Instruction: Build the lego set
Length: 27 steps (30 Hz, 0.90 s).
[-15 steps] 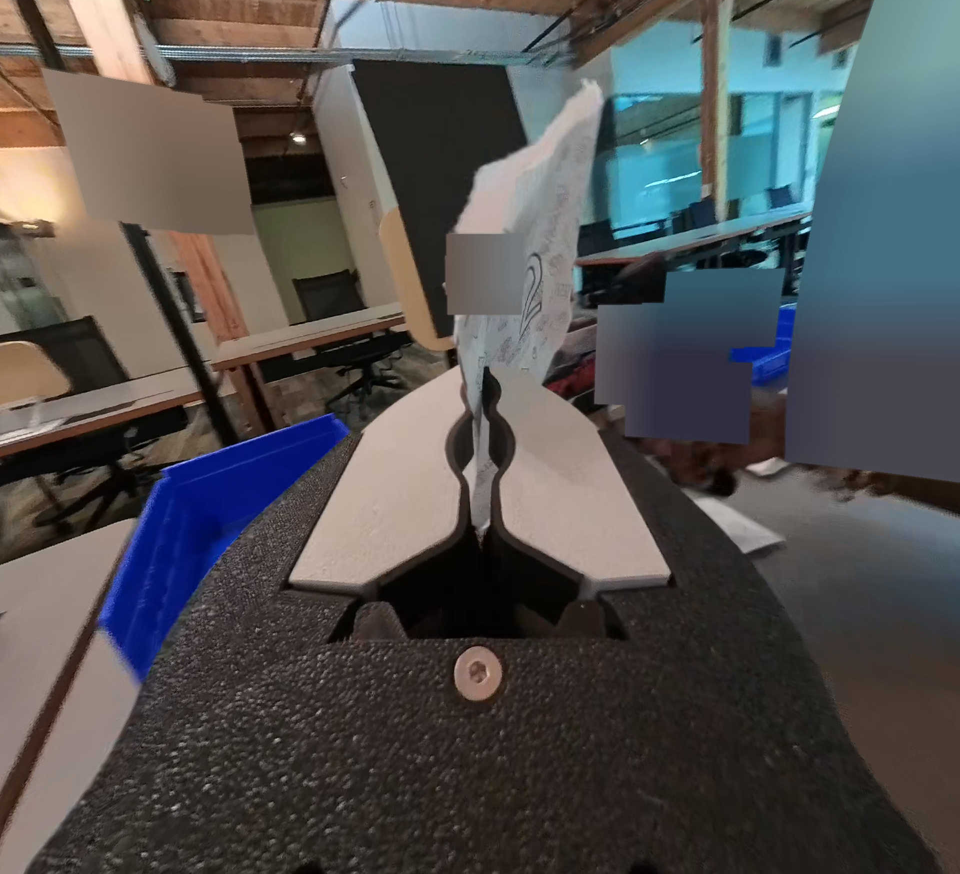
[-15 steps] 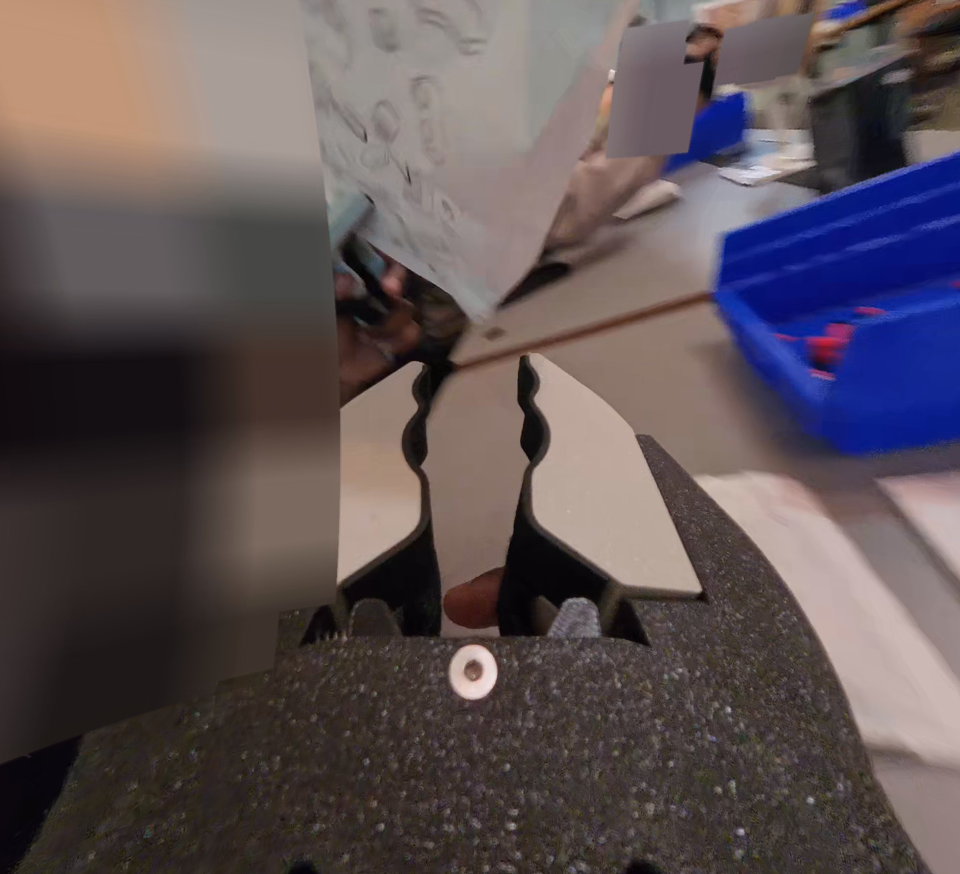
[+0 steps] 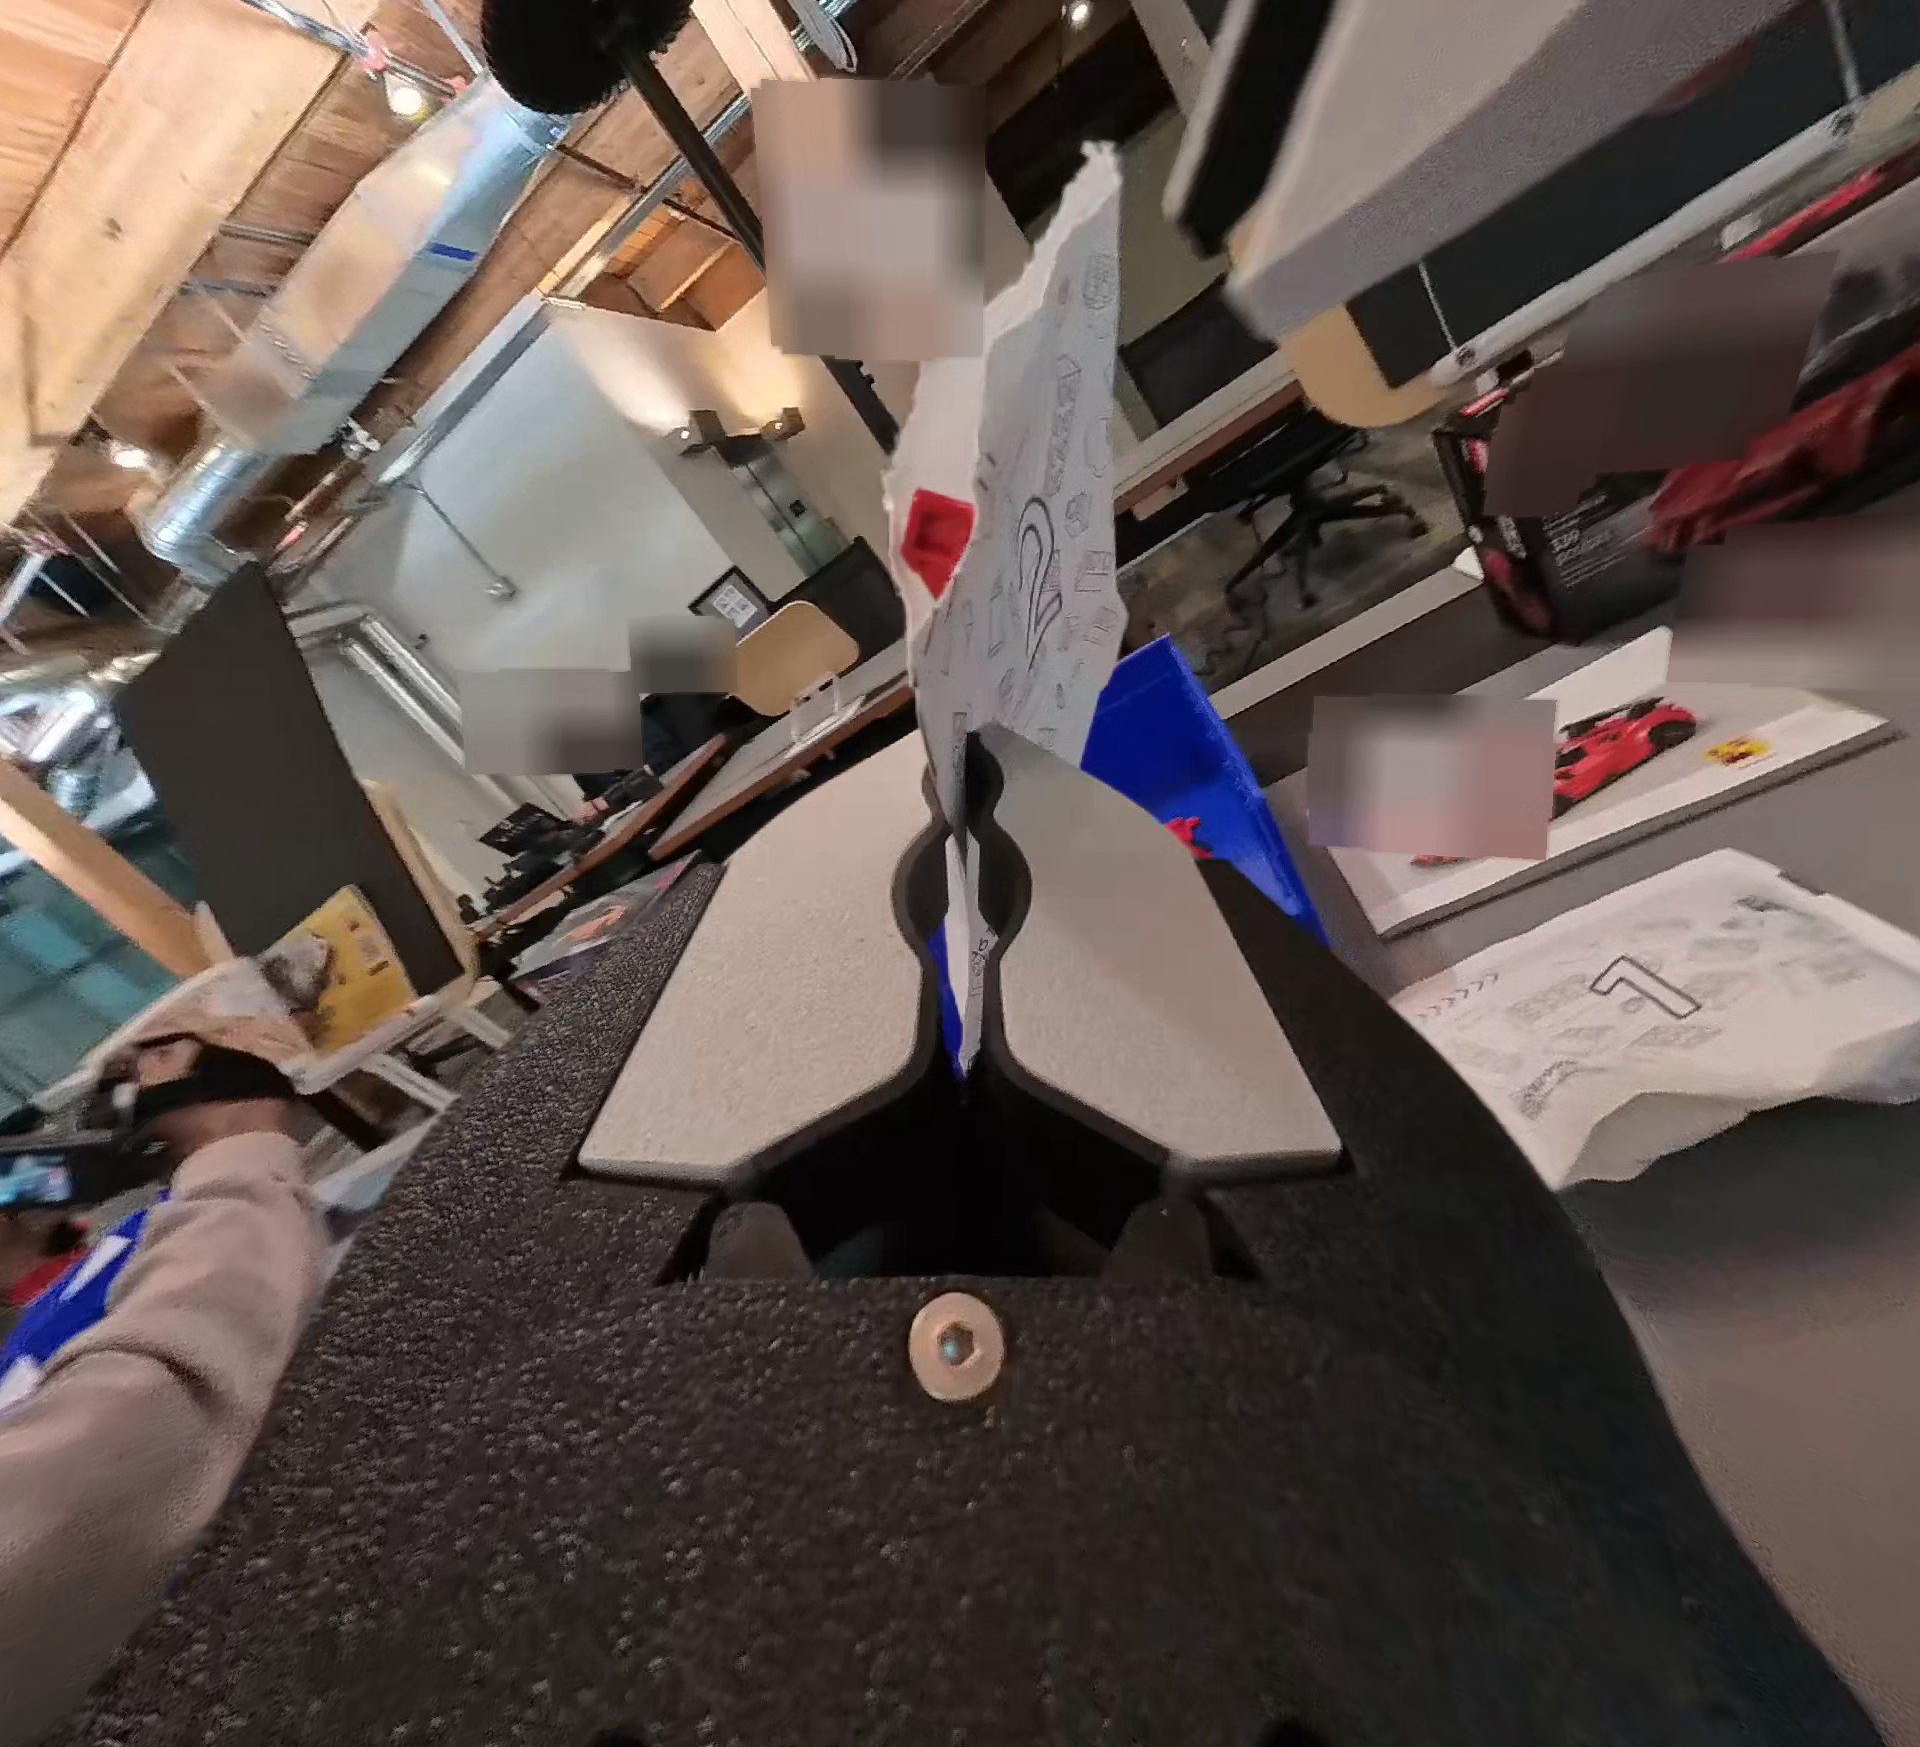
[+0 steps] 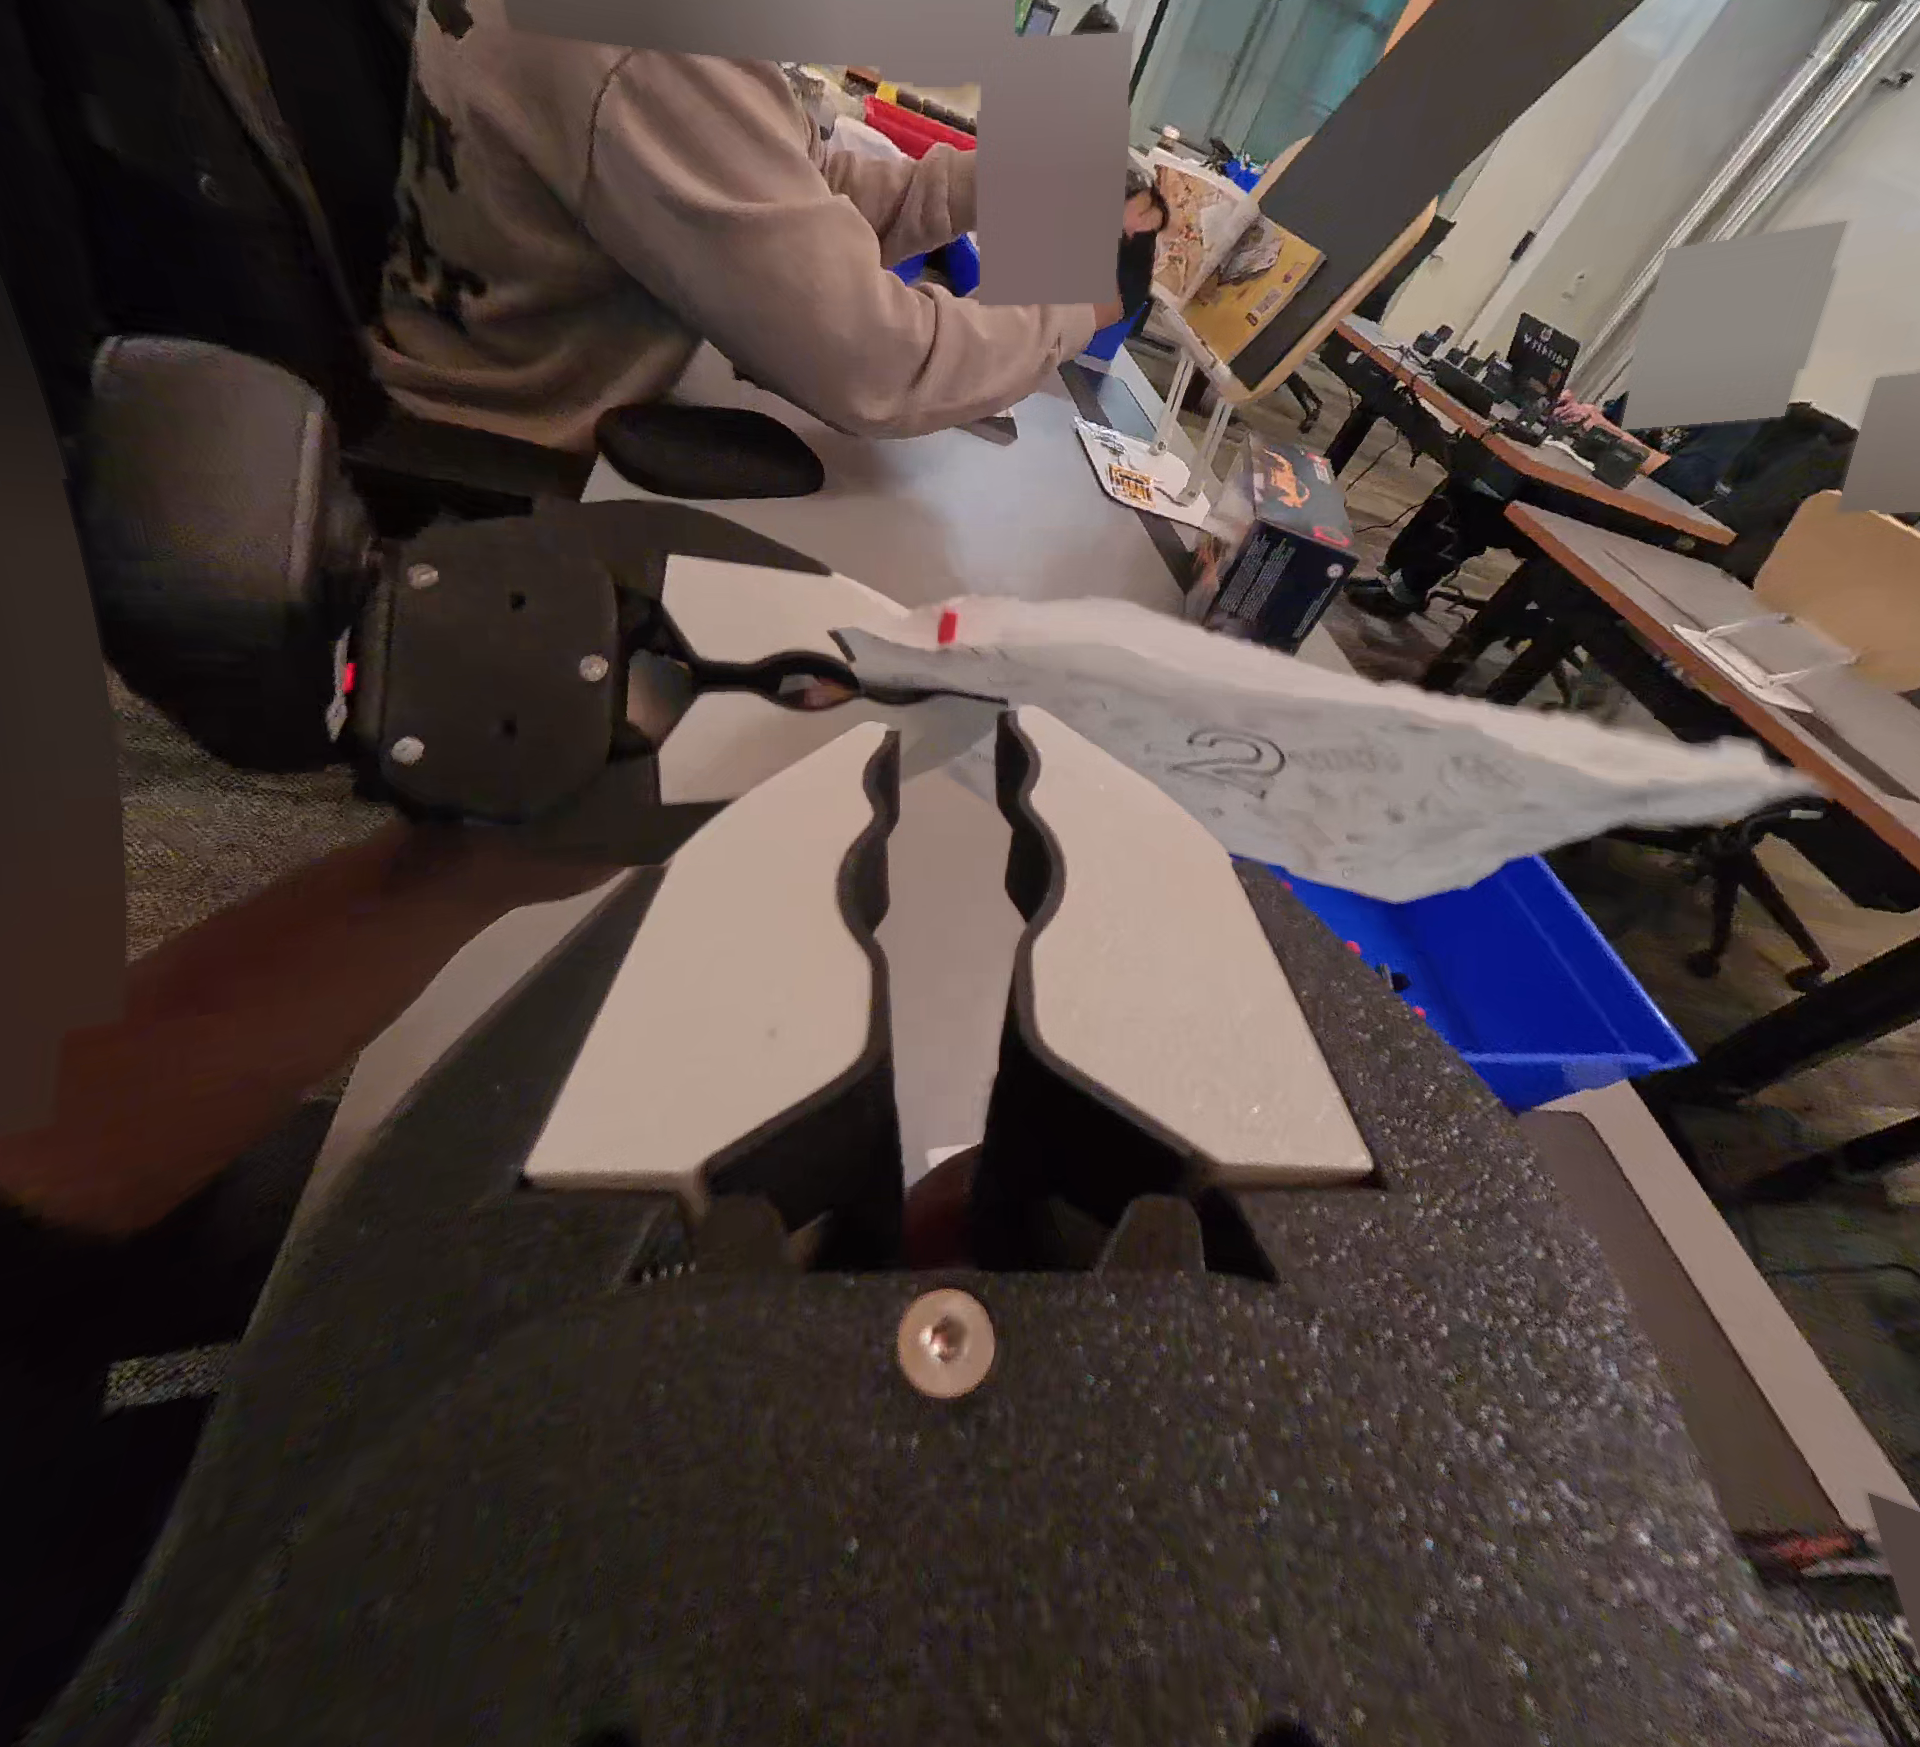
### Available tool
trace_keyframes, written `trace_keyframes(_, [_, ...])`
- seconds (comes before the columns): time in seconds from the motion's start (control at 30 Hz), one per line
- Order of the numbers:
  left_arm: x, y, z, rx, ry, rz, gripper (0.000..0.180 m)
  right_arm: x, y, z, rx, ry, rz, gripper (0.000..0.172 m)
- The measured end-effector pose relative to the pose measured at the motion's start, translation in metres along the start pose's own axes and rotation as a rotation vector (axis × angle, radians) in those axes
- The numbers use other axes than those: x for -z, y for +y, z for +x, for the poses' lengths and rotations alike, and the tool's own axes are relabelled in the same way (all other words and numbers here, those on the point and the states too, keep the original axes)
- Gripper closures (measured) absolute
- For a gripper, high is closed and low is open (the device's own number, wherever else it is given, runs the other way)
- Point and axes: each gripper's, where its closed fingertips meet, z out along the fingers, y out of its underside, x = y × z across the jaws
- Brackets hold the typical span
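The left gripper (image 3: 961,762) has its pale grey fingers (image 3: 800,959) clamped together on a torn white paper bag printed with grey line drawings (image 3: 1039,554), which stands up from the tips. A small red plastic brick (image 3: 938,534) shows at the bag's torn left edge. Just behind the bag on the right is a blue plastic bin (image 3: 1174,752). Farther right, a second printed white paper bag (image 3: 1662,1001) lies flat on the grey tabletop (image 3: 1714,1282), and a red toy car (image 3: 1621,733) sits on a white sheet beyond it.

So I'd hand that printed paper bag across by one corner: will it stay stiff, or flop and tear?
Probably floppy: the bag, pinched in the left gripper, sags. Likely tear-prone: its top edge is ragged. A red piece shows at the tear and might spill.
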Motion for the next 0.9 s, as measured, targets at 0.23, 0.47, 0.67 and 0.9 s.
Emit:
trace_keyframes(0.23, [-0.003,0.009,0.002,-0.135,-0.027,-0.053,0.180,-0.016,-0.004,-0.001,-0.018,0.002,0.001,0.159])
trace_keyframes(0.47, [-0.002,0.007,0.004,-0.173,-0.038,-0.054,0.180,-0.026,0.010,0.002,-0.015,0.024,-0.078,0.159])
trace_keyframes(0.67, [-0.003,0.005,0.008,-0.217,-0.034,-0.051,0.180,-0.026,0.009,0.005,0.000,0.044,-0.069,0.160])
trace_keyframes(0.9, [-0.003,0.001,0.010,-0.229,-0.040,-0.032,0.180,-0.026,0.015,0.006,-0.022,0.045,-0.075,0.163])
